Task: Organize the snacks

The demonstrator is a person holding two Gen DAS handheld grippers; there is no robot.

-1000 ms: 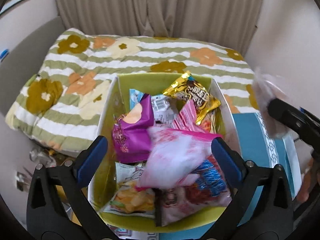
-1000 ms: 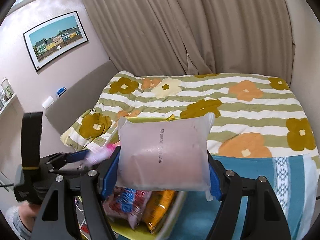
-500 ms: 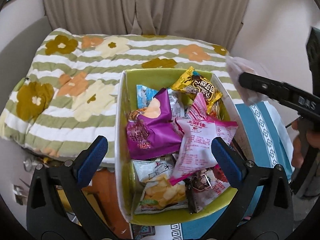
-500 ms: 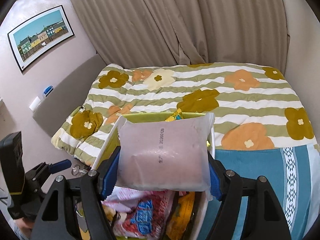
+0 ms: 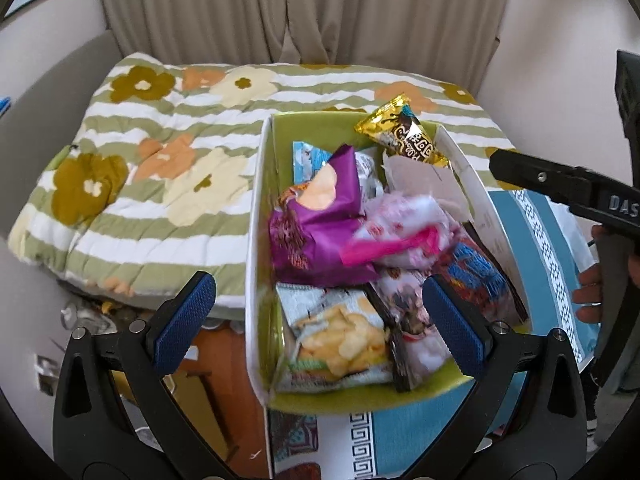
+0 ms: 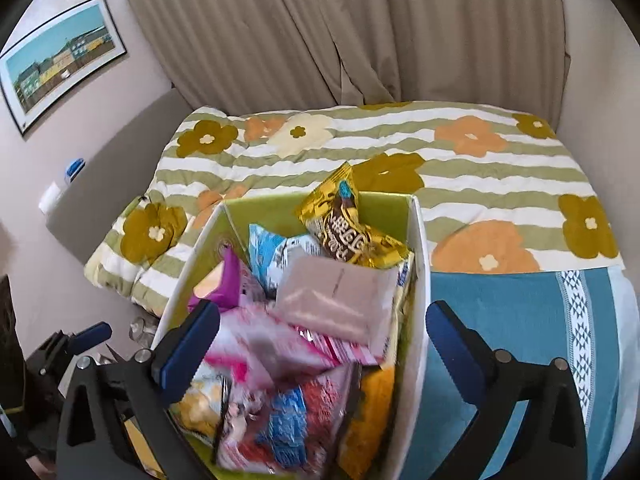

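Both my tongs hang wide and empty over the snack bin: my left gripper (image 5: 320, 312) above its near end, my right gripper (image 6: 324, 344) spread across its middle, nothing between the blue pads of either. In the green bin (image 6: 418, 280), a pale pink frosted packet (image 6: 340, 300) lies flat on top of the heap, just this side of the gold foil bag (image 6: 348, 232) that stands propped at the far wall. Nearer me than the pale packet, a pink-and-white bag (image 5: 404, 228) is blurred, so I cannot say whether it lies settled; to its left sits the purple bag (image 5: 320, 216), and at the bin's near end the chip bag (image 5: 340, 344). These packets look light, soft and air-filled, their film likely slippery, the contents likely crushable; I judge a pinch on a crimped end seam safer than a squeeze across the belly. Beyond the bin spreads the floral quilt (image 6: 440, 160).
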